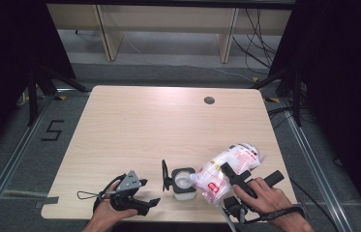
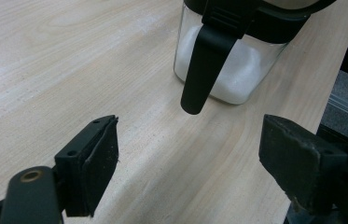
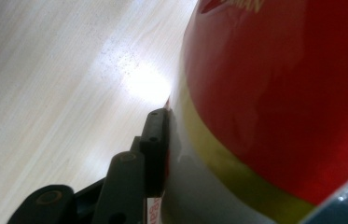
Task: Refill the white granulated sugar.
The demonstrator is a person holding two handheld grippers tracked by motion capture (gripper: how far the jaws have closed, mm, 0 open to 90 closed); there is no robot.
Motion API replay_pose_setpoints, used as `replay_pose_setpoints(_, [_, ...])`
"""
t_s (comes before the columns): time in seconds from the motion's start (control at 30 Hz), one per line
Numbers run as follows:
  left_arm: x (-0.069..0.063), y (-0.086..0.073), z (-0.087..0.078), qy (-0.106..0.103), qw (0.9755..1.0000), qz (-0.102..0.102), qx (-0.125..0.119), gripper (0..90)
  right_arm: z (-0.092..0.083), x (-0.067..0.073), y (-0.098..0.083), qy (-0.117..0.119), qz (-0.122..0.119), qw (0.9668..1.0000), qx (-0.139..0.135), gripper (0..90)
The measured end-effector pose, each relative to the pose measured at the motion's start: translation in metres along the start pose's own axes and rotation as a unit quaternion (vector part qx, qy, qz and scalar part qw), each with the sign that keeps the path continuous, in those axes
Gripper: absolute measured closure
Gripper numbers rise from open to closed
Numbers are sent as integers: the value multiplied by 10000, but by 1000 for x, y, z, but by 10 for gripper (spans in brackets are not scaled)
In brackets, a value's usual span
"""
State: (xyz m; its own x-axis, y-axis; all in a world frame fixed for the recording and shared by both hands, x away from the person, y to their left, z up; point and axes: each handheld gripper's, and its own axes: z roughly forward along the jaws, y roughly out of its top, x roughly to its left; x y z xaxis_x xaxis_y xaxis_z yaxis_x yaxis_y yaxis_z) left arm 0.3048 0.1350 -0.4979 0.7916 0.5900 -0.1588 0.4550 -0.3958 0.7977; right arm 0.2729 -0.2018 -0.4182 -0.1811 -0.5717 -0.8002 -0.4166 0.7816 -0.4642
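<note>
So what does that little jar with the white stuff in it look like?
The jar is small, clear and squarish, about half full of white powder. It has a black rim, and its black lid is flipped open to the left. It stands upright near the table's front edge. The tilted bag's mouth sits over its opening.

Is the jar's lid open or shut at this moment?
Open. In the high view the black lid stands flipped up beside the jar, whose mouth shows white contents, with the tilted bag at its rim.

Most of the wooden table lies bare; only a lidded jar and tilted plastic bag crowd its near edge.
</note>
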Motion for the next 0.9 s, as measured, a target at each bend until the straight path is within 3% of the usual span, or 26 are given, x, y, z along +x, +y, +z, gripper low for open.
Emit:
replay_pose_setpoints(0.03, [1, 0, 0, 61, 9999, 135, -56, 196, 0, 0, -1, -1, 78, 10000, 3, 652])
replay_pose_setpoints(0.1, [0, 0, 0, 9, 10000, 0, -11, 196, 0, 1, -3, -24, 165, 9998, -76, 652])
replay_pose_setpoints(0.13, [1, 0, 0, 43, 9999, 132, -56, 195, 2, 2, -3, 88, 237, 9995, -193, 652])
replay_pose_setpoints(0.17, [0, 0, 0, 49, 9999, 94, -55, 195, 2, 1, -4, 6, 229, 9994, -245, 652])
replay_pose_setpoints(0.2, [2, 0, -1, 70, 9999, 116, 89, 195, 1, 1, -5, 68, 347, 9991, -231, 652])
replay_pose_setpoints(0.23, [0, 0, 0, 0, 10000, 7, 5, 195, 2, 2, -6, -137, 499, 9983, -258, 653])
replay_pose_setpoints(0.27, [0, 0, 0, 4, 10000, -8, -26, 195, 1, 3, -5, -72, 717, 9970, -283, 652])
replay_pose_setpoints(0.3, [2, 0, -1, 62, 9999, 118, 100, 195, 0, 5, -5, -47, 926, 9953, -272, 653])
replay_pose_setpoints(0.33, [2, 0, -1, 57, 9999, 97, 91, 195, 0, 6, -6, -32, 1008, 9945, -273, 653])
replay_pose_setpoints(0.4, [1, 0, 0, 23, 10000, 46, 37, 195, -1, 6, -6, -12, 1095, 9936, -291, 654])
replay_pose_setpoints(0.43, [1, 0, 0, 108, 9999, 79, 14, 195, 0, 7, -7, -16, 1175, 9925, -326, 654])
replay_pose_setpoints(0.47, [1, 0, 0, 82, 9999, 86, 34, 195, 0, 6, -8, -32, 1097, 9933, -370, 654])
replay_pose_setpoints(0.53, [1, 0, 0, 55, 9999, 104, 91, 195, 0, 7, -8, -23, 1329, 9904, -391, 654])
replay_pose_setpoints(0.6, [0, -1, 1, 78, 10000, 35, -23, 195, 1, 6, -10, -82, 1280, 9906, -485, 655])
replay_pose_setpoints(0.63, [-1, -1, 1, 62, 10000, 16, -40, 195, 1, 7, -9, -66, 1459, 9881, -477, 655])
replay_pose_setpoints(0.7, [1, 0, 0, 109, 9999, 94, 30, 195, 2, 7, -10, -126, 1495, 9871, -556, 656])
replay_pose_setpoints(0.73, [1, 0, 0, 109, 9999, 95, 28, 195, 1, 9, -9, -43, 1712, 9840, -499, 656])
replay_pose_setpoints(0.77, [1, 0, 0, 102, 9999, 77, 12, 195, 2, 8, -10, -76, 1683, 9839, -602, 657])
replay_pose_setpoints(0.8, [1, 0, 0, 106, 9999, 77, 14, 195, 1, 10, -9, -42, 1820, 9815, -585, 657])
replay_pose_setpoints(0.9, [0, -1, 1, 68, 10000, 21, -37, 195, 0, 11, -9, -106, 1839, 9811, -592, 658])
